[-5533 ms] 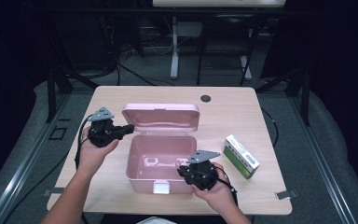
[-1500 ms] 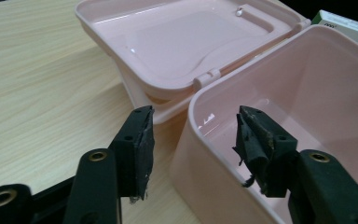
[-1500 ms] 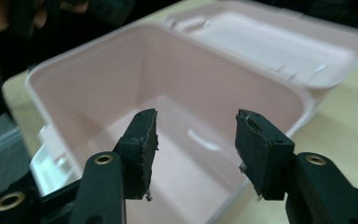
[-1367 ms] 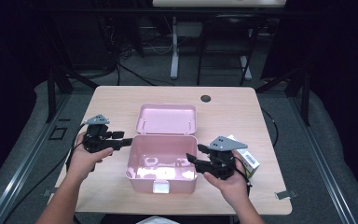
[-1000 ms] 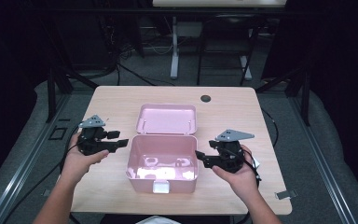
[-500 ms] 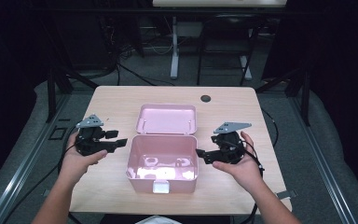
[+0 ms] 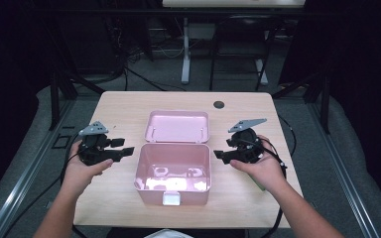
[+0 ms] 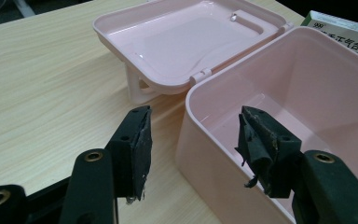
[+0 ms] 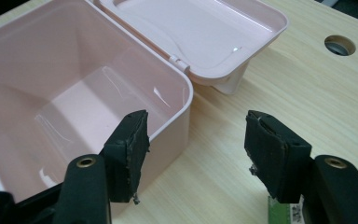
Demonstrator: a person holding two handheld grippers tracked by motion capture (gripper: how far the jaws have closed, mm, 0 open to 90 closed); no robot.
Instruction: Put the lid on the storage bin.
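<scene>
Nearest the person's edge of the table (image 7: 104,198), the pink box (image 7: 173,173) sits open and looks empty, its lid (image 7: 177,126) laid flat behind it at twelve o'clock. At nine o'clock of the box the left gripper (image 7: 125,150) hovers with jaws apart, holding nothing; at three o'clock the right gripper (image 7: 219,154) does likewise, straddling the box's corner. A green-and-white carton (image 9: 284,212) lies just under the right gripper. By my judgement both hands flank the box ready; the next move calls for grasping the carton and placing it inside.
</scene>
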